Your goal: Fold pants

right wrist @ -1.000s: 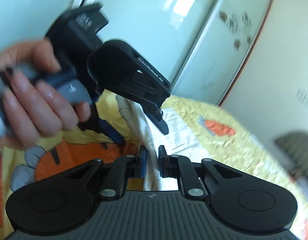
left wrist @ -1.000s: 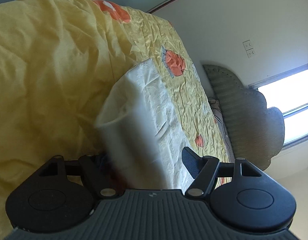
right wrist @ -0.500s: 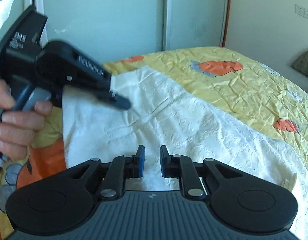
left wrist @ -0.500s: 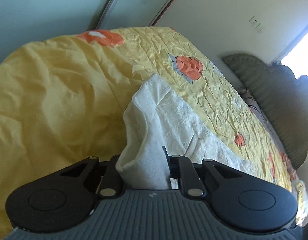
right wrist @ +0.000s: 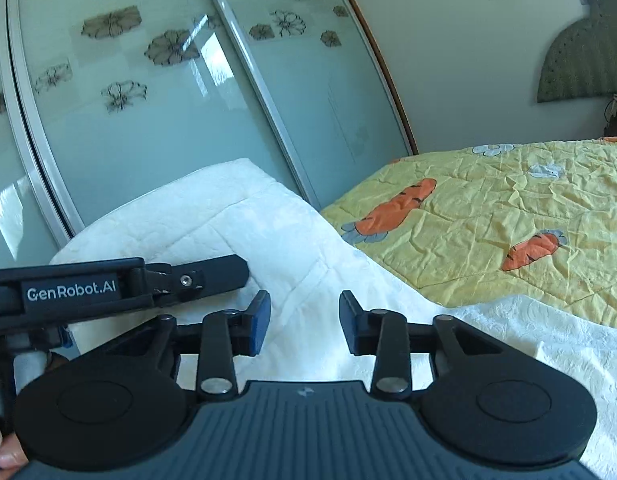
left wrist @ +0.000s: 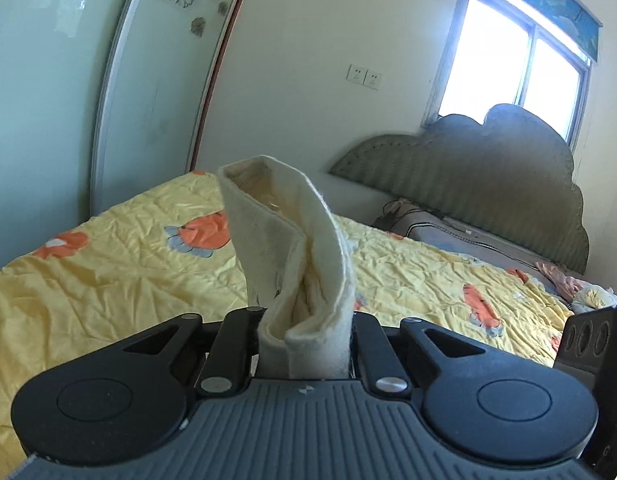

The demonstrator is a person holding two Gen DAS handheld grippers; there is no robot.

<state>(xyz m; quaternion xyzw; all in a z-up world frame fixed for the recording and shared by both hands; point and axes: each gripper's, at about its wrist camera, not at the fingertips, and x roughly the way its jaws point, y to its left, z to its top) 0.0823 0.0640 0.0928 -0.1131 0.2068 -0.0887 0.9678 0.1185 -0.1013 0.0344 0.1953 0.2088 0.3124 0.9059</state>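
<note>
One big bed (left wrist: 108, 280) with a yellow carrot blanket (right wrist: 508, 208) carries the white pants (right wrist: 236, 224). The pants lie along the bed's near edge, and their low end is cut off by the picture. At the head of the bed, a green headboard (left wrist: 488, 168) stands under a bright window (left wrist: 520, 60). The left gripper (left wrist: 304, 344) is squeezed tight on a bunched bit of the pants, which sticks up and hides its fingertips. The right gripper (right wrist: 304, 324) hangs above the pants with its jaws apart, holding nothing. A little bit of a hand (right wrist: 0, 446) peeks in at the corner.
</note>
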